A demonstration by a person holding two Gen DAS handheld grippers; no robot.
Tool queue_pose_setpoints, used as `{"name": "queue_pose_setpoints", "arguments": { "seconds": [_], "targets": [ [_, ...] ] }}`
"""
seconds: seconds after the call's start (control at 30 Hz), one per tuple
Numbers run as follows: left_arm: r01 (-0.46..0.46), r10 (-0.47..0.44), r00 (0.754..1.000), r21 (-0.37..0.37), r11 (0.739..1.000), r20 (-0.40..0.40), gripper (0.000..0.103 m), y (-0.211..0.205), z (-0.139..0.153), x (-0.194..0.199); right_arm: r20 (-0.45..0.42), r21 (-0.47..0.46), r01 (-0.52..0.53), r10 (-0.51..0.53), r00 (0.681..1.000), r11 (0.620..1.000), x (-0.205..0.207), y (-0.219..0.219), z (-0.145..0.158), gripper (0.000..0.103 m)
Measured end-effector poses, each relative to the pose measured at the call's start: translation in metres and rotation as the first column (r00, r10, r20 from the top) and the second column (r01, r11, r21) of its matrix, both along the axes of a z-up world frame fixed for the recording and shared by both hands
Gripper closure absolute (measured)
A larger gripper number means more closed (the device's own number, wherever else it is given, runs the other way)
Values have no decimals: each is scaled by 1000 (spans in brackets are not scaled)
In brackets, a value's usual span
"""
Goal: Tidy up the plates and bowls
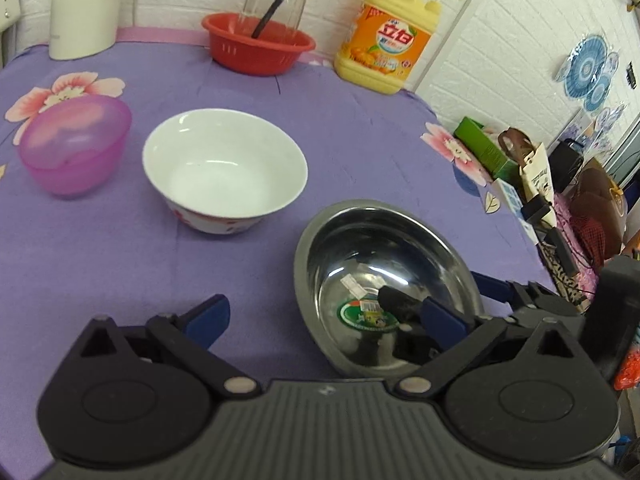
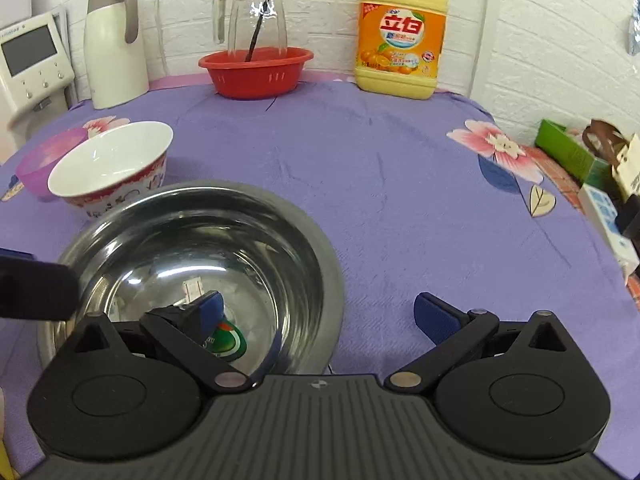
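Both claws hung low over the table (image 2: 360, 160), fingers apart: the left claw (image 1: 326, 316) straddled the steel bowl's (image 1: 384, 240) 9 o'clock rim, the right claw (image 2: 324, 312) its 3 o'clock rim.

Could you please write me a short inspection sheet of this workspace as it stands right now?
Surface: purple flowered tablecloth.
Job's things: steel bowl nearest, white bowl behind it, pink bowl at far left; all upright, empty.
Clutter: red basket holding a glass pitcher, detergent bottle, white thermos.
Grippers: left gripper and right gripper open, each straddling the steel bowl's rim.
Cables: nothing seen on the table.
Surroundings: white brick wall; boxes beside the table.
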State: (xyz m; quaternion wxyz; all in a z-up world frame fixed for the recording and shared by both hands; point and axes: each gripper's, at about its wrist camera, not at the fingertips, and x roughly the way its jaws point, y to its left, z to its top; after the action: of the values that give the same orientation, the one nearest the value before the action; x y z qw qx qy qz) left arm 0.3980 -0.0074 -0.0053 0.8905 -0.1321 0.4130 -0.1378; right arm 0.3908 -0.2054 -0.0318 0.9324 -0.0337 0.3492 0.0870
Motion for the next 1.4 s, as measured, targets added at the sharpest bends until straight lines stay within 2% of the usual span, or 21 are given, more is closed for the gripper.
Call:
{"name": "queue_pose_setpoints", "arguments": {
  "seconds": [0.07,0.17,0.23,0.43,0.53,0.63,0.7,0.73,0.83,0.97,1.2,1.4],
  "targets": [
    [2,-2,1000,8,1000,-14,7,-4,-6,8,-4,45,7,-7,1000,999,0,-5,-3,0],
    [-1,0,999,-10,1000,-40,16,-7,-12,17,7,39,15,-15,1000,999,-2,-3,-4,0],
    [-8,7,999,-19,1000,-43,16,-8,-14,20,16,37,12,-12,1000,999,-3,-3,-5,0],
    [-3,4,1000,36,999,-31,16,-16,-14,21,2,39,10,-10,1000,999,-3,-5,-3,0],
    [-10,11,1000,64,998,-15,22,-20,-15,21,2,46,-12,12,1000,999,-6,0,-3,0],
    [14,-12,1000,85,996,-14,37,-24,-14,21,19,42,-37,36,999,998,-9,3,-3,0],
    [48,-47,999,72,996,-21,58,-27,-12,19,24,43,-52,51,998,998,-12,5,1,0],
    [51,-49,998,54,997,-35,59,-27,-11,18,28,35,-67,66,997,997,-14,8,1,0],
    [79,-77,996,57,995,-35,60,-32,-8,6,24,45,-71,70,997,996,-26,9,4,12],
    [128,-127,991,24,991,-43,60,-38,-5,-19,-4,94,-58,58,998,994,-52,-2,7,16],
    [229,-228,973,29,973,-33,61,-61,-2,-71,-14,82,-4,6,1000,997,-112,-15,13,14],
    [274,-273,962,44,961,-26,61,-74,-1,-101,-7,85,43,-43,999,995,-149,-26,12,13]
  ]
}}
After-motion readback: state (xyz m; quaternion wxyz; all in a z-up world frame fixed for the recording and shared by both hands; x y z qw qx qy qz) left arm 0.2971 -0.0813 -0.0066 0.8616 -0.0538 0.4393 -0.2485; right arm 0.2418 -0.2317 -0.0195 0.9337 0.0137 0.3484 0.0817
